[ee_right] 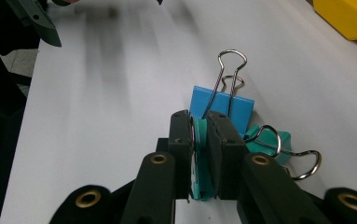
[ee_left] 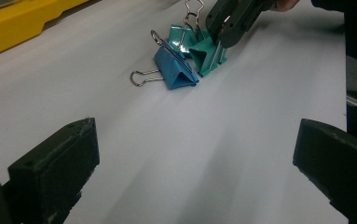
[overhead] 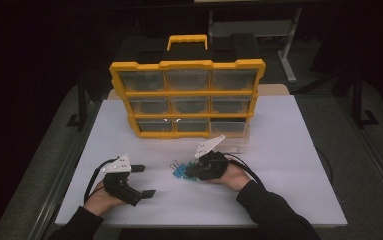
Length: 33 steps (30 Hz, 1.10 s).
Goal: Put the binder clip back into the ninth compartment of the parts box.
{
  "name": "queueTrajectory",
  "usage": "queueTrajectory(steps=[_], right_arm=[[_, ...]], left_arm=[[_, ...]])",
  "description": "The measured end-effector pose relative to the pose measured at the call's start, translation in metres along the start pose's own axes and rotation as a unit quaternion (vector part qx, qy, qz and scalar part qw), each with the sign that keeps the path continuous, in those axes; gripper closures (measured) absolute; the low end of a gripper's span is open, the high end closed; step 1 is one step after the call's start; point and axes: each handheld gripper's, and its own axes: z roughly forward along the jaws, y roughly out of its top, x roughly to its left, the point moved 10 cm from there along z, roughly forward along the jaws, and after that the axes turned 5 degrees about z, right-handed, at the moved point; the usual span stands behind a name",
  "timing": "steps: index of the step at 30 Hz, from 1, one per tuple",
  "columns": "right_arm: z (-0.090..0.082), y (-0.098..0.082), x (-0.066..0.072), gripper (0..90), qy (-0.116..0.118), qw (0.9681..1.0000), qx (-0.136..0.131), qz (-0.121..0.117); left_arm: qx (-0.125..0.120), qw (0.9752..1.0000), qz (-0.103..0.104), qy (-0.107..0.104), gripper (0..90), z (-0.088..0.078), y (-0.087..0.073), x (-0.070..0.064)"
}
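Three binder clips lie bunched on the white table [overhead: 279, 165]: a blue clip [ee_left: 176, 70] [ee_right: 223, 105] and two teal ones. My right gripper [ee_right: 202, 135] [overhead: 186, 170] is shut on one teal clip [ee_right: 199, 158] [ee_left: 209, 56], its pads pressing the clip's two sides. The other teal clip [ee_right: 271, 140] [ee_left: 180, 35] rests just beside it, wire handles spread. My left gripper [ee_left: 195, 154] [overhead: 146, 181] lies open on the table to the left of the clips, with nothing between its jaws.
A yellow organizer [overhead: 186, 95] with clear drawers in three rows stands at the back middle of the table. What looks like a clear drawer [overhead: 234, 142] sits on the table at its lower right. Dark floor surrounds the table.
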Motion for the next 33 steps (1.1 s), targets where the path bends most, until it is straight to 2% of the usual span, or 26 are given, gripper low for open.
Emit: queueTrajectory(steps=[12,19,33], right_arm=[[0.0,0.0,0.001,86.8,0.005,1.0,-0.001,-0.003],[-0.001,0.0,0.001,87.0,0.006,1.0,-0.002,-0.005],[-0.017,0.011,0.003,87.1,0.005,0.9996,-0.027,-0.009]], left_arm=[[0.001,1.0,0.001,0.0,0.0,0.0,0.0,0.0],[0.0,1.0,0.0,0.001,0.0,0.0,0.0,0.0],[0.001,1.0,0.001,0.0,0.0,0.0,0.0,0.0]])
